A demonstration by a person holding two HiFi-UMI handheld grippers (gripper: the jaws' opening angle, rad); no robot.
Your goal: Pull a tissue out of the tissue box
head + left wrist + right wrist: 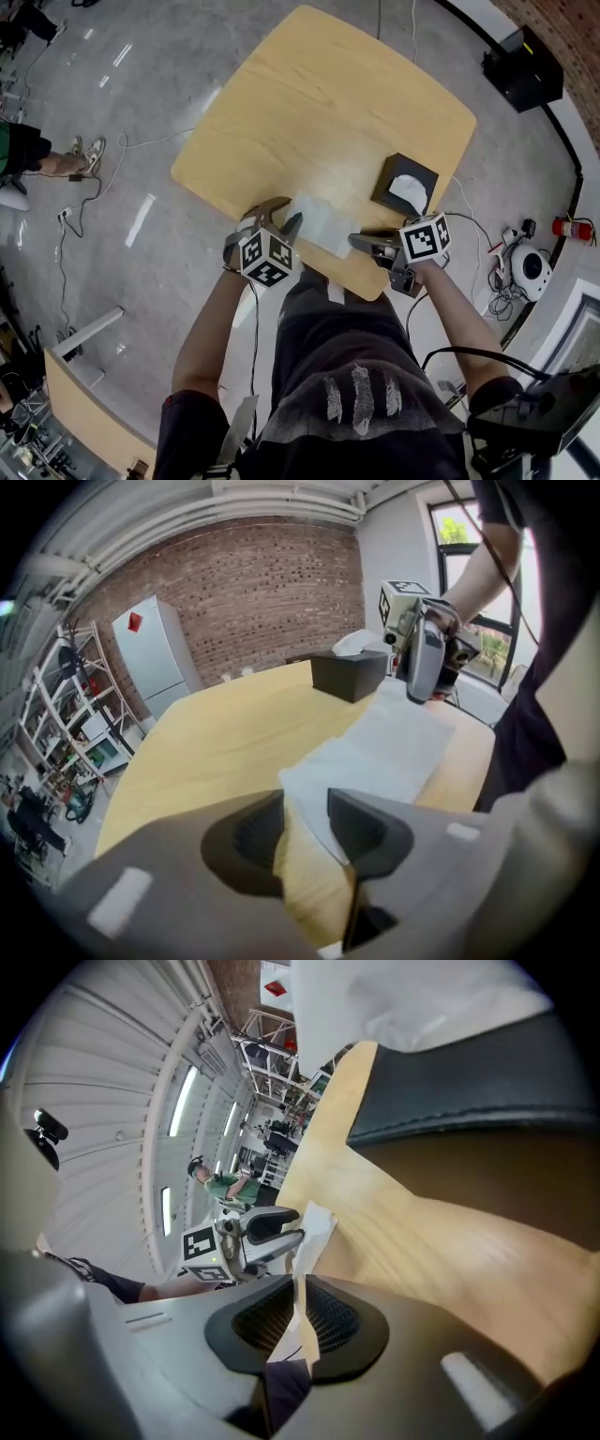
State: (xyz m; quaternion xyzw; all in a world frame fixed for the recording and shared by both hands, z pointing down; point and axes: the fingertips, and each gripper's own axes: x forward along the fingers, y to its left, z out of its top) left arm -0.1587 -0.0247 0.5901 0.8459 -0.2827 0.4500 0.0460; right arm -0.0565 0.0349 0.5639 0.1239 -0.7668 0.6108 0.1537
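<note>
We count: one wooden table (309,103); one black tissue box (394,169); one loose tissue (323,223); two grippers, left gripper (284,217) and right gripper (356,242); one fire extinguisher (565,227).

Jaws hide a corner of the tissue (384,747), and the view's edge crops the tissue box (469,1096).

Your head camera looks steeply down onto the whole table (319,103). The camera on the left gripper (305,808) sits low over the near edge and faces right and far, toward the tissue box (349,674). The one on the right gripper (300,1309), close beside that box, faces left. All three views share the tissue (323,223).
</note>
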